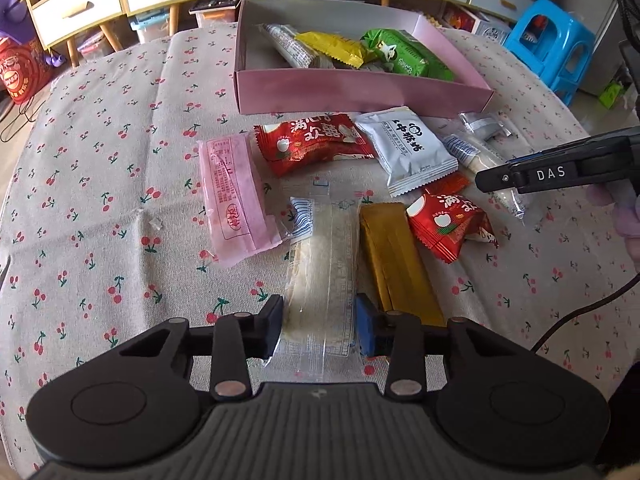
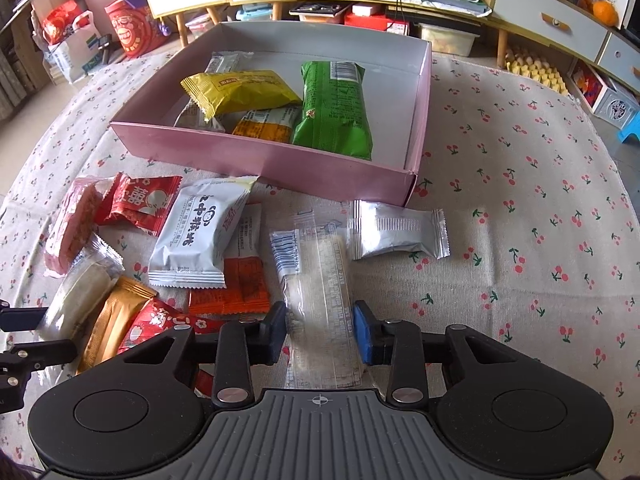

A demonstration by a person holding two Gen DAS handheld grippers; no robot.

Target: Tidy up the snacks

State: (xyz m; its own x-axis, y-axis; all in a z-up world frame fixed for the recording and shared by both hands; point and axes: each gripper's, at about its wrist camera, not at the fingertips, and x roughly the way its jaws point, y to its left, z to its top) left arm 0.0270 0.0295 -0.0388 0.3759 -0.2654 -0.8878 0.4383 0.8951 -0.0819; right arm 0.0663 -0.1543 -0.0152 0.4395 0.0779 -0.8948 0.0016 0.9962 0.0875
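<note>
Both grippers are closed on clear-wrapped bars lying on the cherry-print cloth (image 1: 100, 184), on the near side of the pink box (image 2: 256, 156). Left gripper (image 1: 319, 332) pinches one pale clear-wrapped bar (image 1: 322, 264) between its pads, just beside a gold packet (image 1: 394, 260). Right gripper (image 2: 320, 332) pinches the other clear bar (image 2: 320, 280), with a silver packet (image 2: 396, 236) between it and the pink box. Inside the box lie already a yellow packet (image 2: 240, 90) and a green packet (image 2: 334, 108). The risk seems to be the smooth wrapper: held at one end only, a bar could slip, or hang down and catch the box wall, or drag the neighbour packets along
</note>
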